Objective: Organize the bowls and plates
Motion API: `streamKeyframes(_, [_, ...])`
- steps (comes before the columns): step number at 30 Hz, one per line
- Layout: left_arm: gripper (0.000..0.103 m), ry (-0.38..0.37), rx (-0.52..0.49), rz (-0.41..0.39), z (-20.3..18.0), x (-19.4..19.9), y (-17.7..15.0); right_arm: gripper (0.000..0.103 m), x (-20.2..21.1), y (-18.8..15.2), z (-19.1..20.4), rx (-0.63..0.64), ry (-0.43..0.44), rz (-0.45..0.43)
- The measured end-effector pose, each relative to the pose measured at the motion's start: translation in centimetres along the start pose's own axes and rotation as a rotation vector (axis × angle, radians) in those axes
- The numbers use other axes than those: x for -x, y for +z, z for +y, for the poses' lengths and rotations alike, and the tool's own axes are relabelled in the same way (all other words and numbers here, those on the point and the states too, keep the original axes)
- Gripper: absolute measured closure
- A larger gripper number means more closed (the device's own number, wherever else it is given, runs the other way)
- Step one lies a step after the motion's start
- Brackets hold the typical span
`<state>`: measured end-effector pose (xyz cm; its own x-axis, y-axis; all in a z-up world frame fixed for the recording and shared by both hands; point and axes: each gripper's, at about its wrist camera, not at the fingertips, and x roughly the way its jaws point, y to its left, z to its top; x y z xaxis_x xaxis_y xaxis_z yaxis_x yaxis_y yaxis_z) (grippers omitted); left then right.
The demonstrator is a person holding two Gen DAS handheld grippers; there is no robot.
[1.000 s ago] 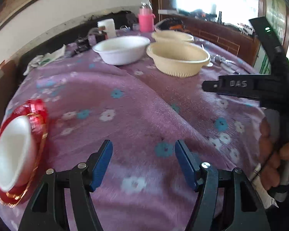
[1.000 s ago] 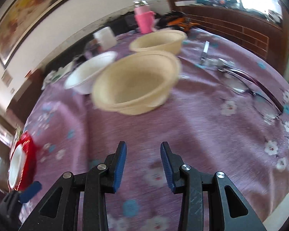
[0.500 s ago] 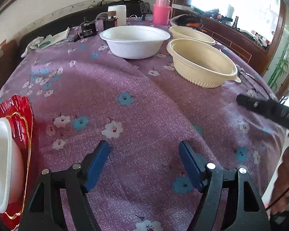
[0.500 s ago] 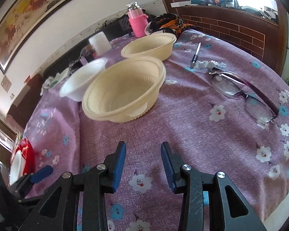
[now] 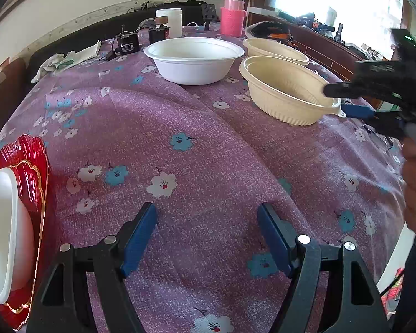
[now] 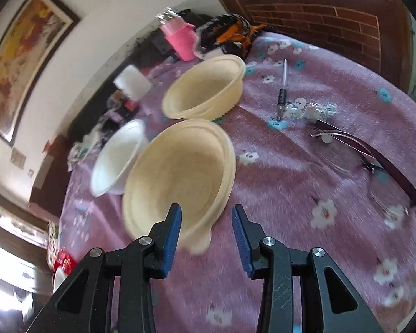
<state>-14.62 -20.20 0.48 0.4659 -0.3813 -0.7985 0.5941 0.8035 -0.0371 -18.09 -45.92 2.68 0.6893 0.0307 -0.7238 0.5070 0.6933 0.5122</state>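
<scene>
Near bowl: a cream bowl [image 6: 177,177] is set on the purple tabletop [image 5: 208,144], in front of a second cream bowl [image 6: 205,88] and beside a white bowl [image 5: 194,59]; its tabbed rim is turned toward the right tongs, probably the easiest place to pinch.
Right tongs: the right tongs [image 6: 206,233] are unclenched at a narrow gap and astride the rim tab; in the blur no pad is seen pressing on it, so nothing is grasped yet. One pad lies inside the rim, one outside, which suits a rim pinch.
Left tongs: the left tongs [image 5: 208,238] are spread wide and empty, held low over bare cloth, well apart from the bowls, likely kept free to steady or receive.
Stack at left: a small white bowl [image 5: 2,233] is seated in a red plate [image 5: 33,161] at the tabletop's left edge, a likely place for gathering.
Change: a second ago the right tongs were short of the near bowl; they have been brought up to its rim. The left tongs' jaws have been opened wider, with nothing between them.
Clutter: a pen [image 6: 282,88] and glasses [image 6: 368,155] lie to the right, clear of the reach.
</scene>
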Motion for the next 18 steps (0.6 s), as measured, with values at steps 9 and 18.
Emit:
streamKeyframes(9, [0.028, -0.015, 0.011, -0.013, 0.2, 0.2, -0.1, 0.093, -2.0, 0.6, 0.5, 0.052, 0.005, 0.065])
streamKeyframes(18, [0.028, -0.05, 0.051, -0.16, 1.3, 3.4, -2.1, 0.093, 1.5, -1.5, 4.1, 0.295, 0.139, 0.173])
